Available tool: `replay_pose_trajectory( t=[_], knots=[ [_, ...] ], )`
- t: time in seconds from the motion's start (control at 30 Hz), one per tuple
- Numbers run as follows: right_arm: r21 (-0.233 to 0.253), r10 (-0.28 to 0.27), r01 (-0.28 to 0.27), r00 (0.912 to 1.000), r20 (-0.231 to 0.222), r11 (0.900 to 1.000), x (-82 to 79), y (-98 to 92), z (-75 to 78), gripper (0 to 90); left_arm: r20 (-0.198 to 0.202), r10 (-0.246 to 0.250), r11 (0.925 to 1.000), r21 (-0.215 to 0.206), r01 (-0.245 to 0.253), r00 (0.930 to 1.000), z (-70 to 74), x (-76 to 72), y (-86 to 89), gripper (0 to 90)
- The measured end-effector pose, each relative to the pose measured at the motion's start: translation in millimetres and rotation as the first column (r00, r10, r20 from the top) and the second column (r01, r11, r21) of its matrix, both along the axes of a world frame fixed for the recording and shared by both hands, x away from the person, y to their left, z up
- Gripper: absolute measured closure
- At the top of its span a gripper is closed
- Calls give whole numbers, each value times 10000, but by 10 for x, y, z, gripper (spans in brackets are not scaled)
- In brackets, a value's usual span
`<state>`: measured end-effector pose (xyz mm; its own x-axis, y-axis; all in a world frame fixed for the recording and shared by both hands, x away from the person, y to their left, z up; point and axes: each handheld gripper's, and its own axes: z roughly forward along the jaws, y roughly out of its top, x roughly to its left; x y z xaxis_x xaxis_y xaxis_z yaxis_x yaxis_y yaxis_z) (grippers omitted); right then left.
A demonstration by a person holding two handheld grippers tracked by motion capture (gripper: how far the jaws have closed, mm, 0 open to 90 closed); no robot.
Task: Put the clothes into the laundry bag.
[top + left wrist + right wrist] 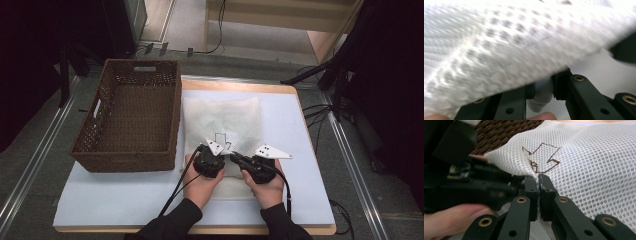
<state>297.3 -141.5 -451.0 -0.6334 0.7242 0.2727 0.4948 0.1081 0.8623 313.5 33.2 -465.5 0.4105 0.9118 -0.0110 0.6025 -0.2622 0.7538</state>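
Both grippers sat on the near edge of the white mesh bag (221, 122), side by side. Left gripper (543, 93) jaws were clamped on a bunched fold of mesh. Right gripper (538, 195) jaws were pinched tight on the fabric edge, just below the brown arrow mark (543, 157). Wicker basket (131, 117) stood left of the bag.

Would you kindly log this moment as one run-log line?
left tool: shut on white mesh cloth | right tool: shut on cloth, beside brown arrow mark | brown wicker basket: left of cloth
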Motion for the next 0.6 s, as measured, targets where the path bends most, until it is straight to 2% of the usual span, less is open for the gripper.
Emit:
replay_pose_trajectory(
  t=[0.07,0.1,0.13,0.23,0.27,0.33,0.37,0.43,0.53,0.6],
  knots=[
    [-190,9,-9,10000,1,9998,-4,23,-16,875,-92,4,10000,70,-3,10000,-41,14,-22,734],
    [-258,-8,7,10000,-41,9997,-6,26,-20,875,-213,-191,9998,53,193,9996,-62,12,-29,717],
    [-249,-13,12,10000,-54,9997,-1,21,-28,875,-169,-356,9994,39,356,9992,-69,-2,-29,698],
    [-201,-25,24,10000,-84,9998,6,-2,-30,875,-439,-1075,9938,-336,1061,9932,-48,-58,-13,583],
    [-169,-46,44,9999,-122,9998,4,-3,-28,875,-533,-1189,9926,-303,1174,9915,-30,-85,0,548],
    [-139,-57,55,9999,-107,9999,7,-6,-26,874,-584,-1342,9896,-597,1307,9892,-6,-140,39,509],
    [-121,-72,70,9999,-122,9999,9,-9,-24,874,-591,-1409,9886,-614,1373,9883,12,-167,64,504],
    [-53,-78,77,9999,-129,10000,15,-18,-25,875,-452,-1414,9876,-753,1377,9889,40,-220,113,514],
    [-41,-98,98,9999,-129,9999,22,-26,-25,874,-408,-1458,9862,-852,1419,9885,59,-264,167,624],
    [13,-118,119,9998,-147,9999,23,-18,-29,875,-579,-1627,9842,-809,1578,9850,41,-257,163,686]
  ],
)
